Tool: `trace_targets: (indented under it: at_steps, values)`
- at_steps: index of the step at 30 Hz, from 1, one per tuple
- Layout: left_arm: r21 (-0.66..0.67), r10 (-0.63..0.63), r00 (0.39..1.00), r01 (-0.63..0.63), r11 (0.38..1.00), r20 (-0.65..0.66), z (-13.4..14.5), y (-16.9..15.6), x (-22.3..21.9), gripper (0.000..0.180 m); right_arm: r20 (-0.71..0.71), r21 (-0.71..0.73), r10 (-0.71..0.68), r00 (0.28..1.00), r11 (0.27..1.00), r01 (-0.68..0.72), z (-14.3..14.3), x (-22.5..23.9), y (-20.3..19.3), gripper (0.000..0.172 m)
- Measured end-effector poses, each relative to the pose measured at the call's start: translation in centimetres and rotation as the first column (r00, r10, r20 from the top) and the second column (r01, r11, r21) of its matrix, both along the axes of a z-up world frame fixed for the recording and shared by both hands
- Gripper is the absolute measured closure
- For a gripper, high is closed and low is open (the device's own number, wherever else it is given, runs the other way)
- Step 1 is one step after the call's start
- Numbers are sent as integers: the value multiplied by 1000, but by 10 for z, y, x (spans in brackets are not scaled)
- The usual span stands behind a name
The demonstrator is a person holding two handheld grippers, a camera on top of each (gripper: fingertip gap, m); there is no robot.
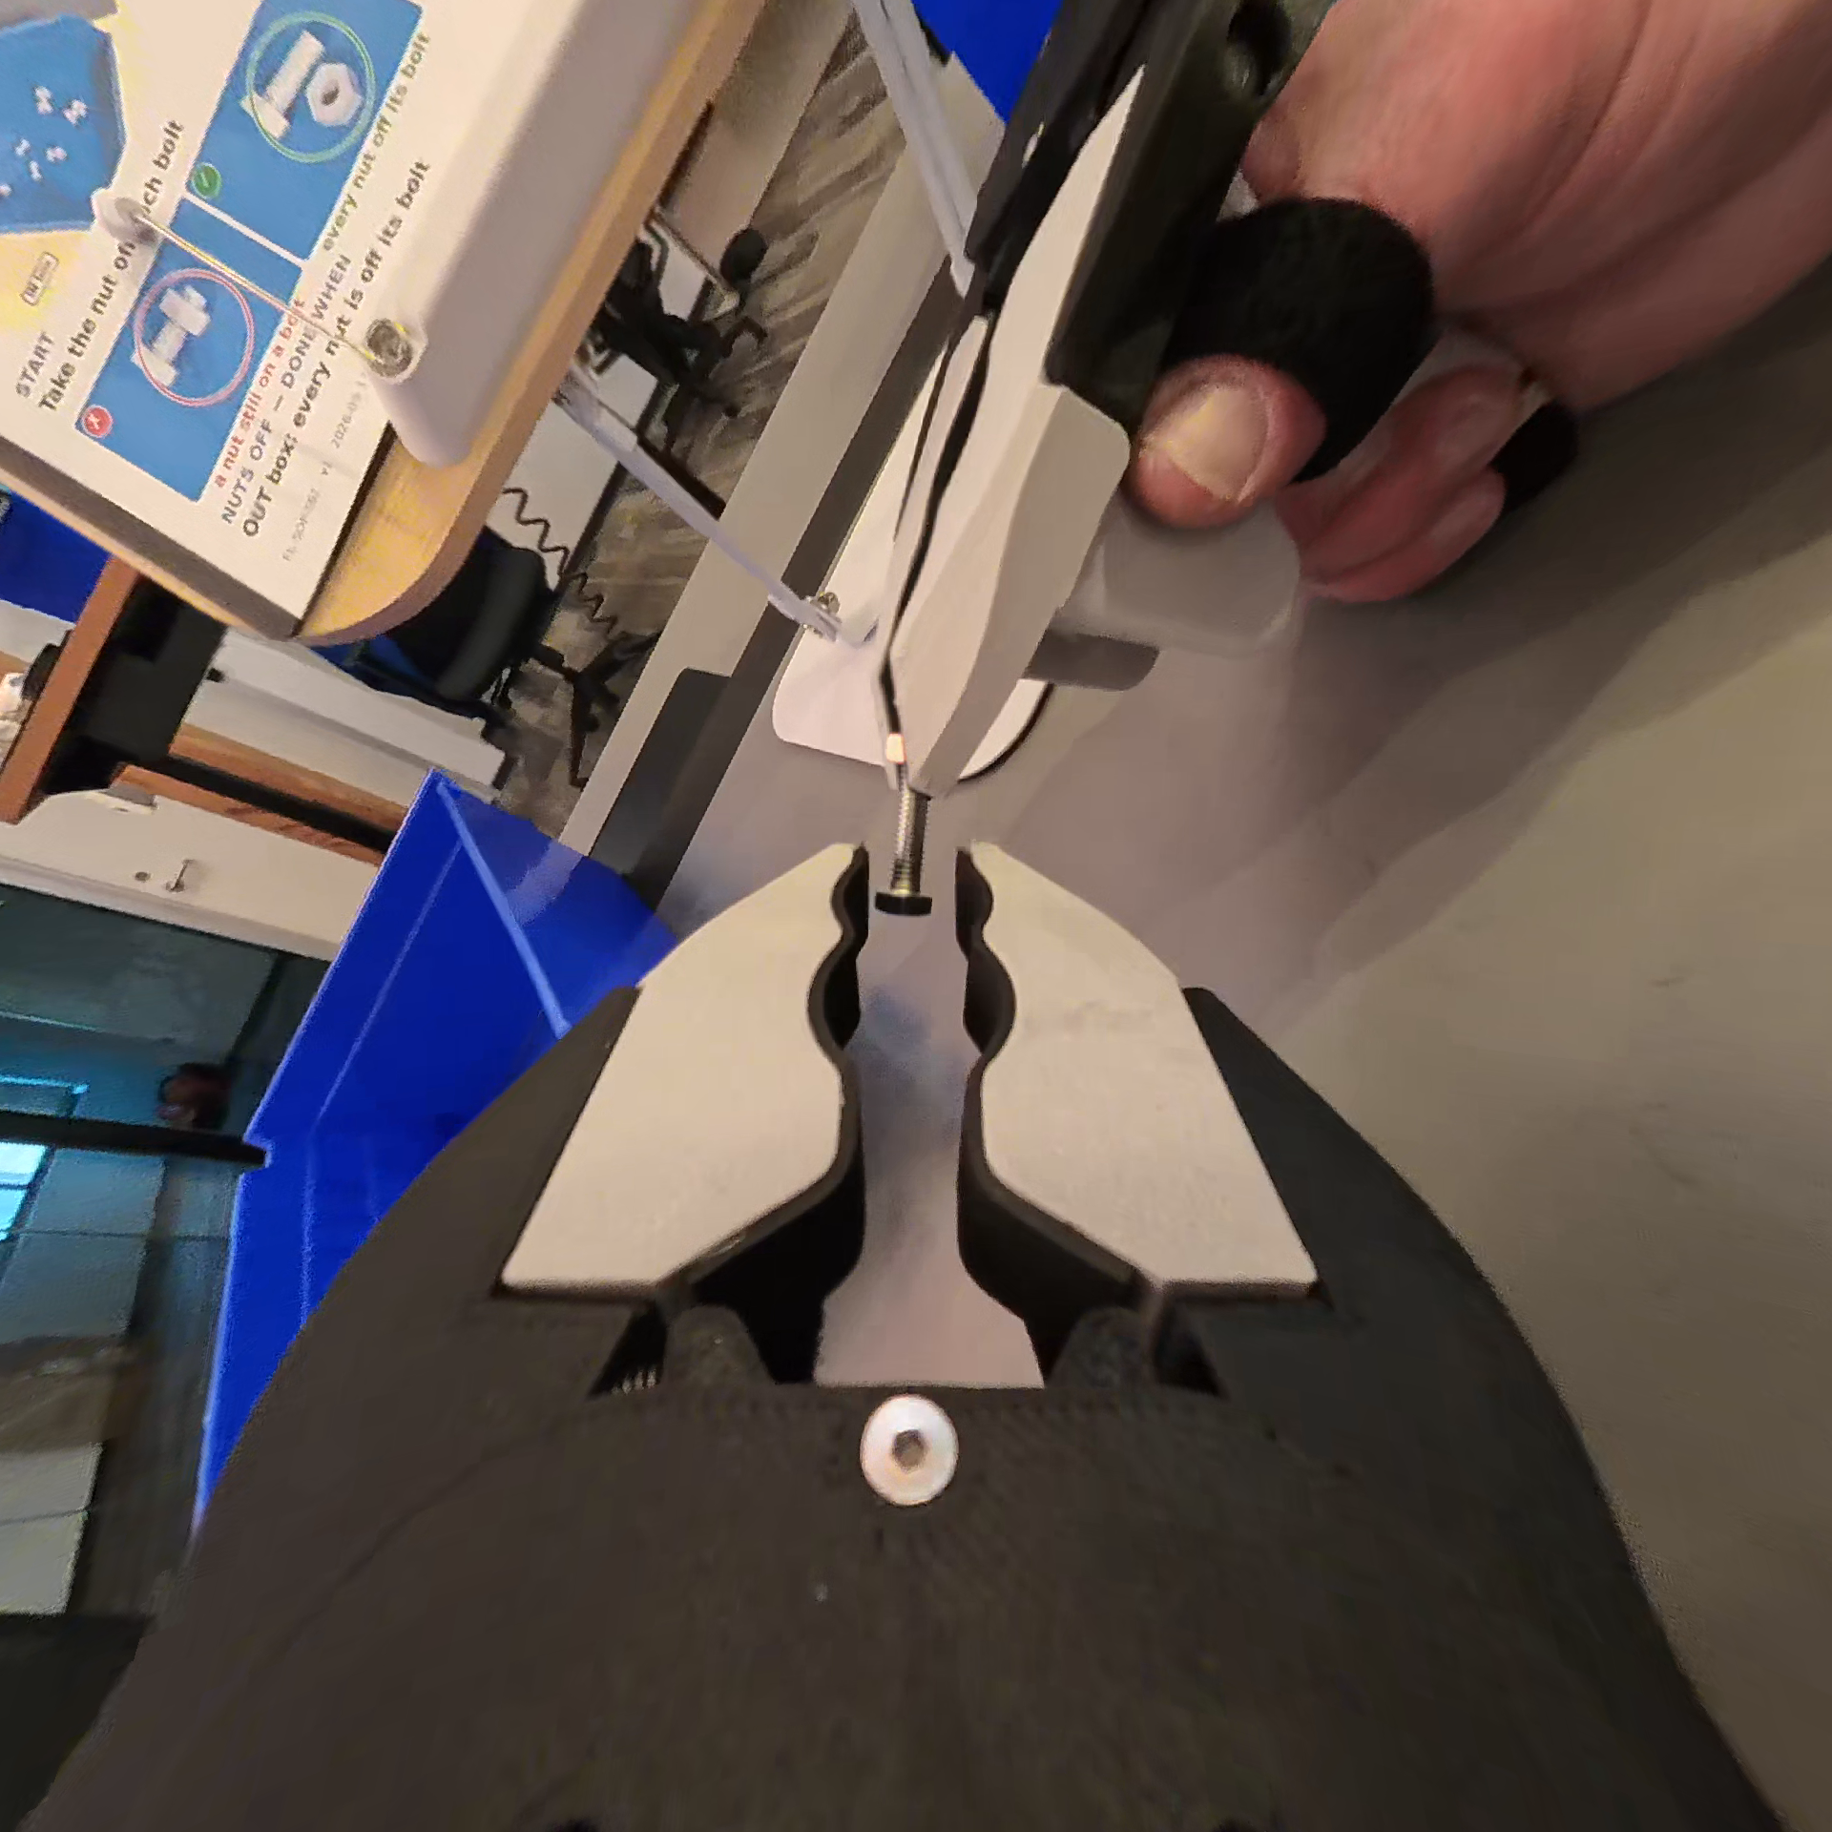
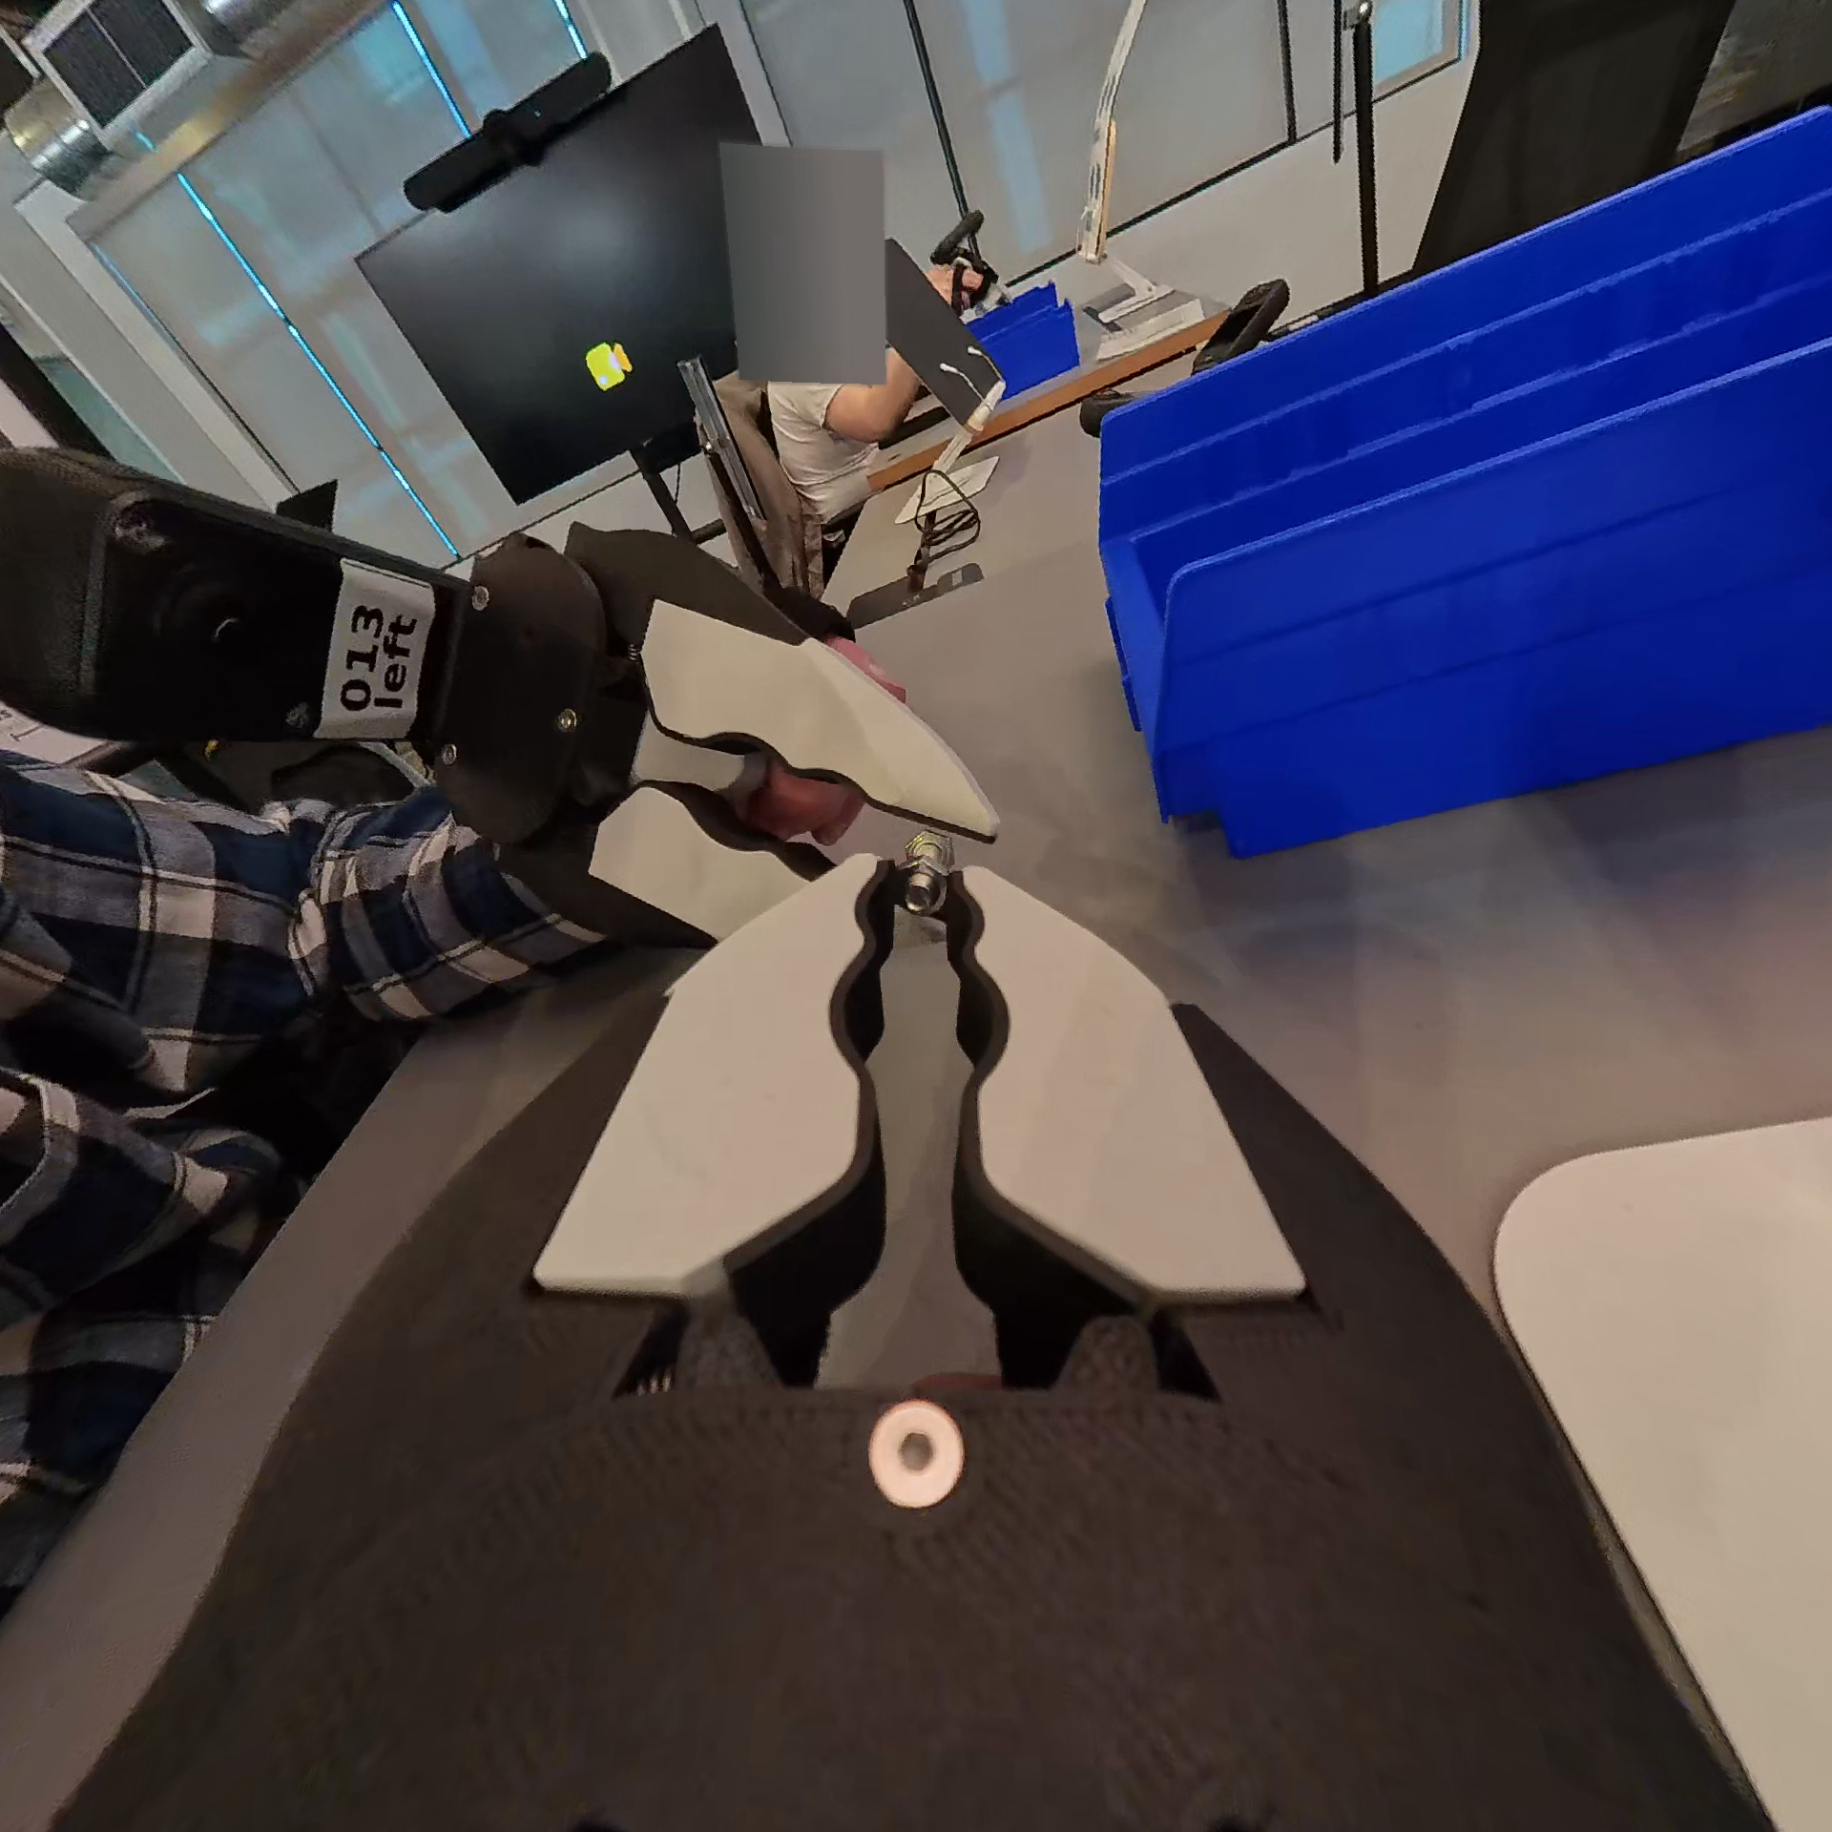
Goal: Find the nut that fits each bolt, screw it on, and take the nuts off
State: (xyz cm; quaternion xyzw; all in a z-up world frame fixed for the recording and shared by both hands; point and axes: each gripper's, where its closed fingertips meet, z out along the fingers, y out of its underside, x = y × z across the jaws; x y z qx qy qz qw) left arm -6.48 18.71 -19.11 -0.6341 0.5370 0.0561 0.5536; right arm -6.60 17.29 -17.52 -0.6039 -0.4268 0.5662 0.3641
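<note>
Steel bolt (image 1: 904, 862), small, stiff and probably slick. In the left wrist view its hex head sits between the left gripper (image 1: 910, 872) pads with gaps either side, shank pointing away.

Right wrist view: the right gripper (image 2: 917, 892) is clamped on the shank, best gripped there; head points at the left one.

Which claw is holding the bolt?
The right claw: the bolt sticks out of its pinched tips. The left claw only stands around the bolt's head, with a gap on each side.
</note>
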Motion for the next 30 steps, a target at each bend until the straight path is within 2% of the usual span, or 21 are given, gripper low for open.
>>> trace_targets:
  at_steps: [6, 18, 21, 24, 27, 30]
  values:
    - [22, 32, 998, -31, 999, -62, -6, 5, -3, 169, 20, -2, -3, 1000, 1000, 4, -3, -1, 0, 162]
    - [41, 45, 997, -42, 998, -66, -6, 6, -2, 171, 12, -10, -2, 1000, 1000, 2, -2, 0, 0, 161]
    - [27, 46, 998, -45, 999, -44, -6, 6, -2, 171, -10, -20, 6, 1000, 1000, -6, 1, 2, 0, 150]
    - [-24, 35, 999, -35, 999, 30, -6, 5, 0, 171, -33, -17, -18, 999, 1000, 17, 4, 3, 3, 138]
    - [-116, 12, 987, 7, 993, 163, -3, 2, 5, 170, -63, 28, -39, 997, 999, 41, 9, 3, 5, 124]
    - [-259, -12, 912, 129, 957, 410, 7, -6, 16, 171, -109, 108, -45, 993, 993, 57, 17, 4, 3, 117]
